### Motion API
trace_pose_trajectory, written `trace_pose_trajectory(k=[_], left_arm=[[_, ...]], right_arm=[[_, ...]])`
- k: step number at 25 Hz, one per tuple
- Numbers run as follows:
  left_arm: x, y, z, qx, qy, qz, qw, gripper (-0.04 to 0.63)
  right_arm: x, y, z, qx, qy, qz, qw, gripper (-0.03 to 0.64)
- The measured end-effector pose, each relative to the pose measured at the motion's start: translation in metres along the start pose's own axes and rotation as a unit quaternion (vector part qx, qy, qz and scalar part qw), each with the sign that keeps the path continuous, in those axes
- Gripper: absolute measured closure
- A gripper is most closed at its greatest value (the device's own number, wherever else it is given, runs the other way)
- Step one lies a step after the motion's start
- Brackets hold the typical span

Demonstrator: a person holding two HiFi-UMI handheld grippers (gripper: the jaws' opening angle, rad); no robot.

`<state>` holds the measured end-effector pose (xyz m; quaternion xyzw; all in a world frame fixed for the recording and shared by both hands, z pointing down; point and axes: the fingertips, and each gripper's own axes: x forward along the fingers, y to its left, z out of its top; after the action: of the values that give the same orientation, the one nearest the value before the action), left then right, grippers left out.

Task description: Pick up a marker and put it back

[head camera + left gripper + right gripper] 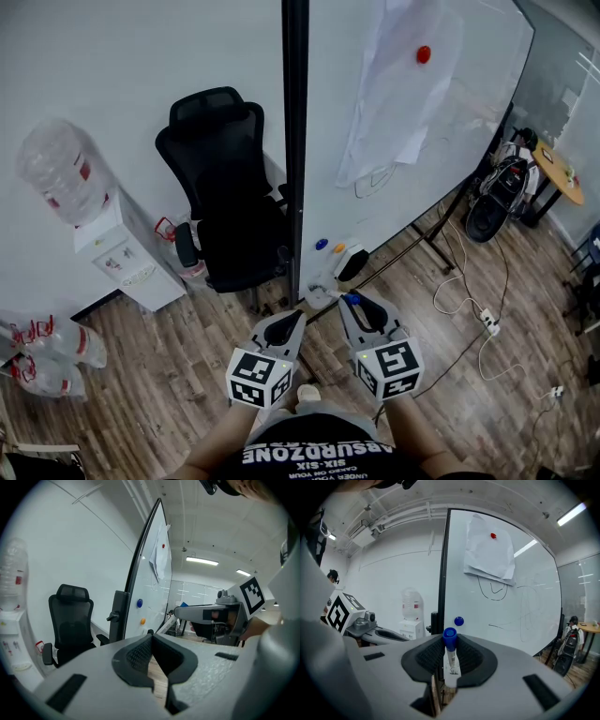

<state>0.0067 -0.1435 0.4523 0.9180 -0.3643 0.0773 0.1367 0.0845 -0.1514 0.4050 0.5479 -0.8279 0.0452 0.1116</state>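
Blue-capped marker (450,656) clamped upright in right gripper (450,660), whiteboard (525,597) beyond.

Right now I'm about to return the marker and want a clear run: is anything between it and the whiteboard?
Nothing visible. The marker, clamped in the right hand-held gripper, faces the whiteboard across open air. A black block, likely an eraser, sits at the board's lower edge just ahead.

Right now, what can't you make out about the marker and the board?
Print on the marker: too small to read in the right gripper view; its lower end is hidden in the right gripper.
Head view: only its blue cap shows, the barrel is hidden by that gripper.
Scribbles on the whiteboard: too faint and small in the head view to read.
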Motion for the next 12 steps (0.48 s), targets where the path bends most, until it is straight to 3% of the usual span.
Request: trace_pose_trajectory(k=[12], left_arm=[[0.008, 0.013, 0.001, -0.001, 0.002, 0.012, 0.9999, 0.588]], right_arm=[[0.031, -0.005, -0.010, -0.016, 0.022, 0.014, 1.000, 0.546]])
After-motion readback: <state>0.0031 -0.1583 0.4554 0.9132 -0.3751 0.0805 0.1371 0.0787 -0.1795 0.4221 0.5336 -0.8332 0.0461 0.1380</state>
